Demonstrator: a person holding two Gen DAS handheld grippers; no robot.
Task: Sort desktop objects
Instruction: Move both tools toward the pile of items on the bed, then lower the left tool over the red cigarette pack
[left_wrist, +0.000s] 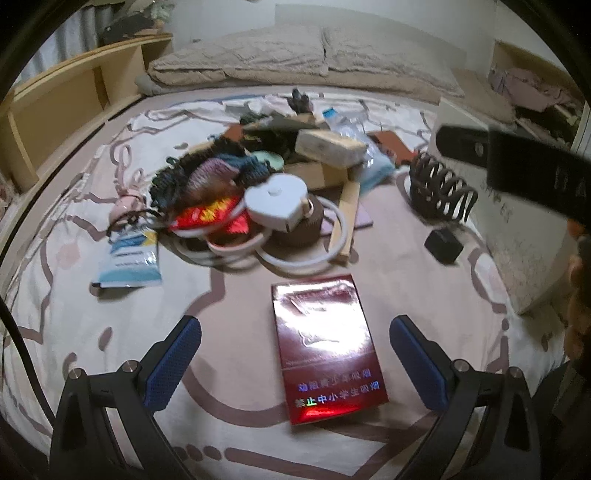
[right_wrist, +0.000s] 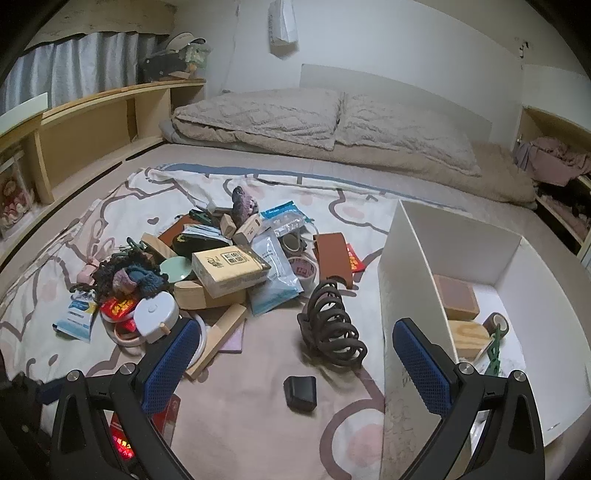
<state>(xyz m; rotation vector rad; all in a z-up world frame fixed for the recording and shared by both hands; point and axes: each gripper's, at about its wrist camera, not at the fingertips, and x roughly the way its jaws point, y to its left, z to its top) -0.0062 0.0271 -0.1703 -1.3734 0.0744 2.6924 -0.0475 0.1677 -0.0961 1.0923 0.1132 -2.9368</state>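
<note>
**Entry: red cigarette pack, framed by the left gripper for pickup**

Left wrist view: the left gripper (left_wrist: 295, 365) is spread wide and empty, its 2 blue pads (left_wrist: 173, 363) well clear of anything; the red cigarette pack (left_wrist: 327, 349) lies flat on the patterned bedspread (left_wrist: 229, 295), between the pads and slightly nearer the right-hand one; its long axis runs almost straight ahead along the fingers, tilted a little, so its narrow width is presented across the opening; the gripper is pitched down toward the bed, low over the near end of the pack; the clutter pile (left_wrist: 258, 177) sits well beyond; the right gripper's dark body crosses the upper right of the view.

Right wrist view: the right gripper (right_wrist: 291, 365) is likewise spread wide and empty, held above the bedspread with the wall of the white box (right_wrist: 413, 266) inside its opening; 2 wooden blocks and a tape roll are already inside the box; a black hair claw (right_wrist: 330, 325) and a small black object (right_wrist: 301, 393) lie ahead; the pack is glimpsed at lower left under the left finger.

Judgement: the left gripper is nearer; a short descent and closure across the pack's width is called for.
</note>
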